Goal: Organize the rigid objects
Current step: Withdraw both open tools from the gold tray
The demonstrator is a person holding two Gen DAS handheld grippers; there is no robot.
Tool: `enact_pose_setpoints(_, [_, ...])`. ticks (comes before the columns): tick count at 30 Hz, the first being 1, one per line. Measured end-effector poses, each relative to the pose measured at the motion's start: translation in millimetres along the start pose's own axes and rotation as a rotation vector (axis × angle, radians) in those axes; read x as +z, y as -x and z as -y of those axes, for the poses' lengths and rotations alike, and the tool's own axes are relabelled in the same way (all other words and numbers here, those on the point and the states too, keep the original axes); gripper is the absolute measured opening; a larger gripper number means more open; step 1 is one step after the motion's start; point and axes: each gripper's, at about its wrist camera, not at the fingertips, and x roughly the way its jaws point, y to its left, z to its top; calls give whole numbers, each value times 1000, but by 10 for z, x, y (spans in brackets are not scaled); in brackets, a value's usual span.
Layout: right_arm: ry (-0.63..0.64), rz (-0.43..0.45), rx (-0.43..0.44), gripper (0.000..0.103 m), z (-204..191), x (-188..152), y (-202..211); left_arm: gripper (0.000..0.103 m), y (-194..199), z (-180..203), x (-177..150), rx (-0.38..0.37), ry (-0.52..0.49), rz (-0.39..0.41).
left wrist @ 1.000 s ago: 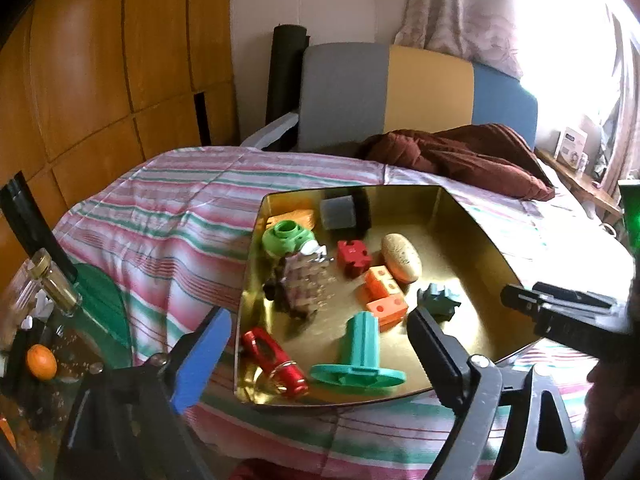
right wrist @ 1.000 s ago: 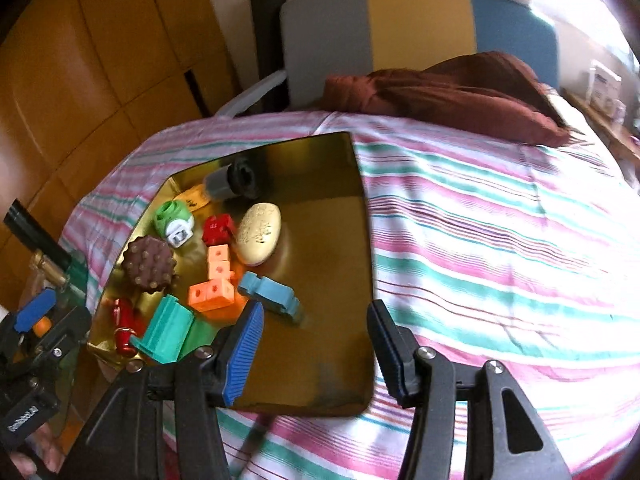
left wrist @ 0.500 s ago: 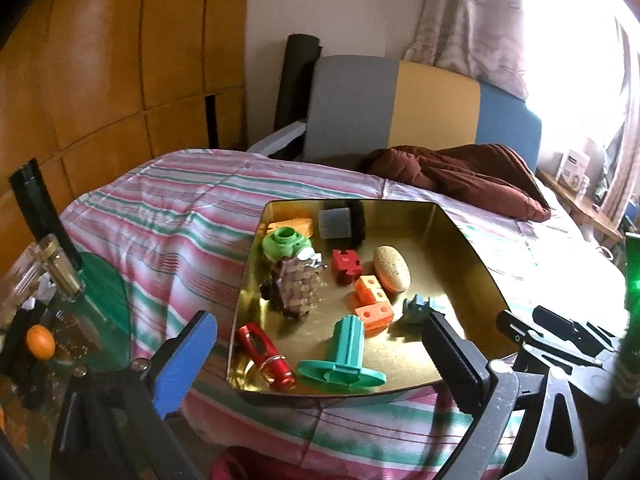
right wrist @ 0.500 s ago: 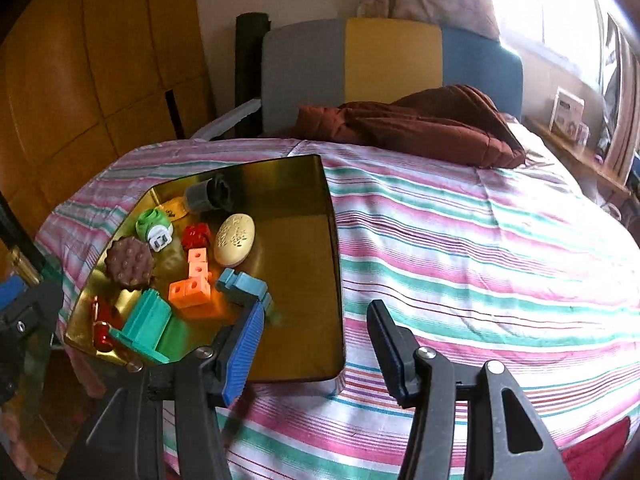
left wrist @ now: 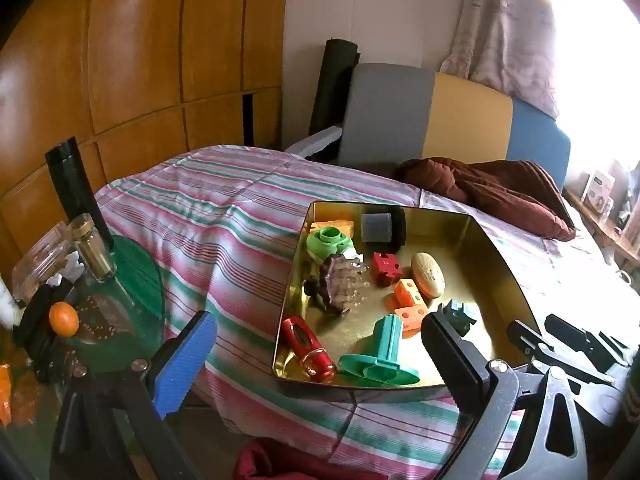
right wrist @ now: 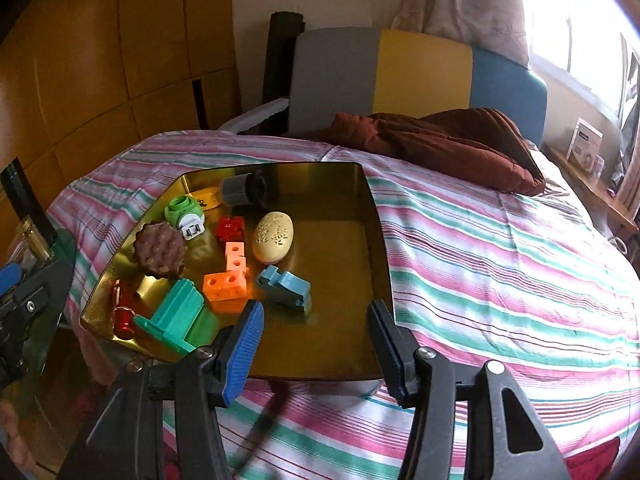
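Both tools are empty and their jaws stand wide apart: the left tool [left wrist: 320, 354] hangs before the near left corner of the gold metal tray [right wrist: 382, 248], and the right tool [right wrist: 316, 344] hangs over the near edge of the same tray, above its bare right half. The tray lies on the bed with the striped bedsheet [right wrist: 500, 248], and all the rigid objects are crowded in its left half: a teal T-shaped piece [right wrist: 176, 314], a red clip [left wrist: 306, 346], a brown spiked disc [right wrist: 159, 247], a green plug adapter [right wrist: 183, 211], a red block [right wrist: 231, 229], two orange blocks [right wrist: 225, 286], a cream oval case [right wrist: 274, 236], a blue clamp-like piece [right wrist: 285, 286] and a dark grey cylinder [right wrist: 242, 189] at the far wall. I judge that no object is chosen yet, so the step in hand is the first pick. The blue piece is nearest to the right tool and has free space on its right side, so it seems the easiest start; it is better to come down from above, with one finger on each long side, and close only when the tips are beside it. The orange blocks are just beside it, so a wide approach may push them. The tray floor is smooth metal and the bed under it is soft, so pressing down hard may tilt the tray and make the pieces slide.
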Motion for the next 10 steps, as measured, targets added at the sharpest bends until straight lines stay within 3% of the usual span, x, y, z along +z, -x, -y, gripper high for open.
enact_pose_setpoints(10, [1, -2, 7, 54, -16, -1, 6, 103, 10, -18, -4, 1, 6, 16])
